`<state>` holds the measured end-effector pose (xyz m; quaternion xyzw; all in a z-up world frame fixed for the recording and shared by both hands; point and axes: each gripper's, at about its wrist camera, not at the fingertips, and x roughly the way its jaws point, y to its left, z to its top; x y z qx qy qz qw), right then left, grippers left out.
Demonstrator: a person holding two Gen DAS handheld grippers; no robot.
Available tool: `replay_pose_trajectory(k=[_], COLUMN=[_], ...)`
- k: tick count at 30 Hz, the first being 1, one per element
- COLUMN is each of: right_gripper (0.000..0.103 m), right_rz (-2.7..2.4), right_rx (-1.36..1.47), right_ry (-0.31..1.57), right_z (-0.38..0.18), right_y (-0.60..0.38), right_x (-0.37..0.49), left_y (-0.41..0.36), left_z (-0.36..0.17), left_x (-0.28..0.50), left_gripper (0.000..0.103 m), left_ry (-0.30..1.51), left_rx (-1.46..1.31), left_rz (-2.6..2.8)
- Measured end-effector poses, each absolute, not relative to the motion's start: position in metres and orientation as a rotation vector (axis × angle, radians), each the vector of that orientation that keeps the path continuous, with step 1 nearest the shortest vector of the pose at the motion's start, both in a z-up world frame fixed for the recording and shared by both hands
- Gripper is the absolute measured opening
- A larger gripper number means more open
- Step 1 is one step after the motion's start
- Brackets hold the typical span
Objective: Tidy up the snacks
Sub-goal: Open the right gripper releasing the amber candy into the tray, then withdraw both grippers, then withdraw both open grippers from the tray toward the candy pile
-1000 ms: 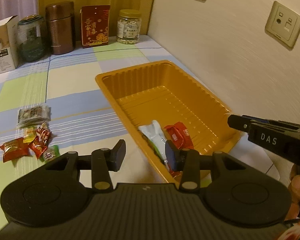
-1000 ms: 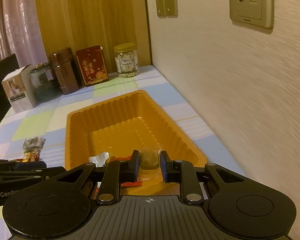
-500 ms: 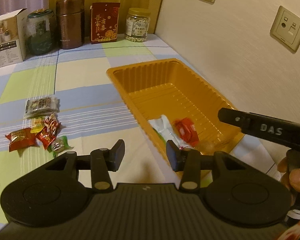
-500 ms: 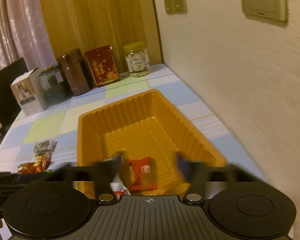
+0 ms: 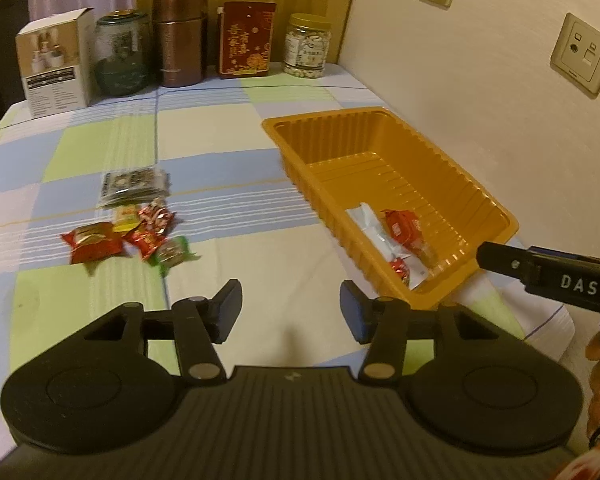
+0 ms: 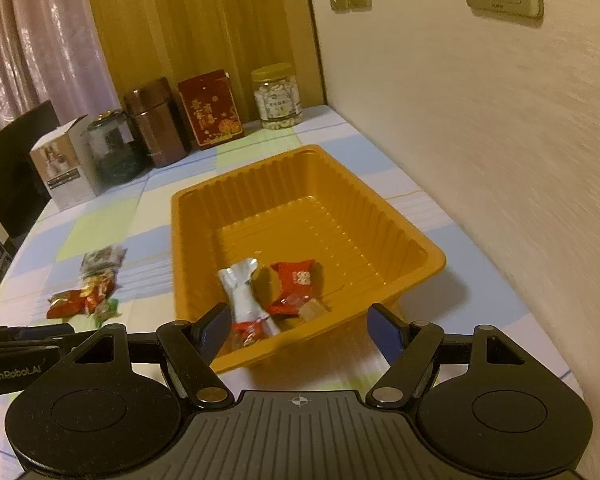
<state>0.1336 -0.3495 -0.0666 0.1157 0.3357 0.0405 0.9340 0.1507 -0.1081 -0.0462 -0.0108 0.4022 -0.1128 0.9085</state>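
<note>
Snacks [image 6: 260, 300] lie in the near end of my orange tray [image 6: 380, 216]; more snacks [image 5: 132, 232] sit left on the checked cloth [image 5: 220, 136]. My right claw [image 6: 300, 332] is wide and empty. My left claw [image 5: 290, 310] is opening, holding nothing.

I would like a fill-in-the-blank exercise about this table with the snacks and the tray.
1. The tray is coloured ____.
2. The loose snacks lie on the ____ tablecloth.
3. The right gripper holds ____.
4. The glass jar has a ____ lid.

Missing words: orange; checked; nothing; yellow
</note>
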Motion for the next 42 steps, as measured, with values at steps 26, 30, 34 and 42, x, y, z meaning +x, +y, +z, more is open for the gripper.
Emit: replay_pose_trajectory(k=[26, 30, 34, 42], right_gripper=[0.075, 0.075, 0.075, 0.075], right_rz=[0.205, 0.224, 0.239, 0.264], right_rx=[0.124, 0.115, 0.102, 0.091], right_ry=[0.666, 0.662, 0.663, 0.652], right_z=[-0.030, -0.028, -0.029, -0.028], right_y=[-0.266, -0.256, -0.247, -0.232], right_x=[0.087, 0.086, 0.087, 0.091], left_y=[-0.021, -0.008, 0.007, 0.029], left_z=[-0.006, -0.006, -0.007, -0.005], left_x=[0.087, 0.083, 0.082, 0.084], left_gripper=[0.084, 0.085, 0.086, 0.087], left_ry=[0.757, 0.755, 0.755, 0.748], left_rx=[-0.063, -0.070, -0.085, -0.082], left_rz=[-0.094, -0.071, -0.044, -0.005])
